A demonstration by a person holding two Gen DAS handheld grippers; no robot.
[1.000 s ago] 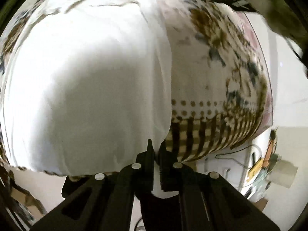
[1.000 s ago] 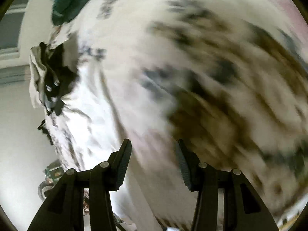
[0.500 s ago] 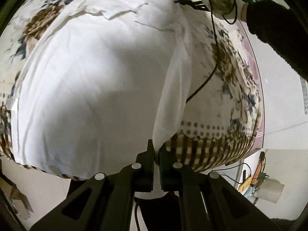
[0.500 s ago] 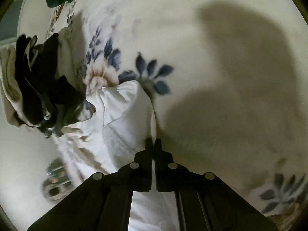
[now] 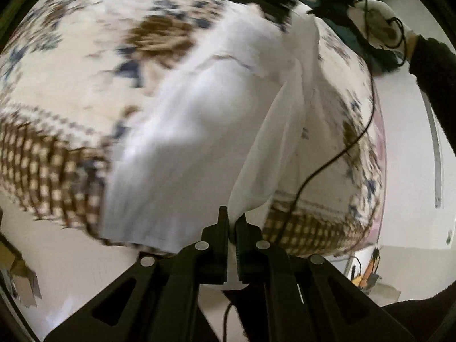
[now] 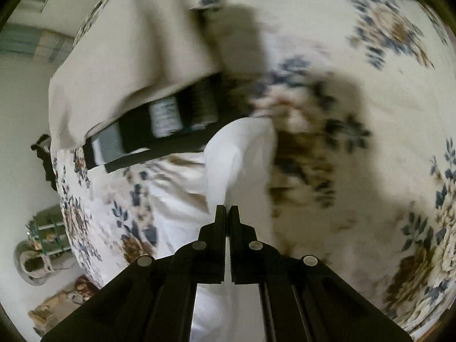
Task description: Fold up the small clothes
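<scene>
Since one second ago both grippers have lifted the white garment (image 5: 182,142) off the flowered bedspread (image 5: 71,65), the left gripper (image 5: 232,218) and the right gripper (image 6: 226,213) each closed tight on a pinch of its cloth, while farther away motion blur hides the beige fabric (image 6: 119,57) and a black item (image 6: 159,125).

No text, brand or number can be read in either view. A pale label (image 6: 165,116) on a black item (image 6: 154,131) in the right wrist view carries print, but it is too blurred to make out.
</scene>
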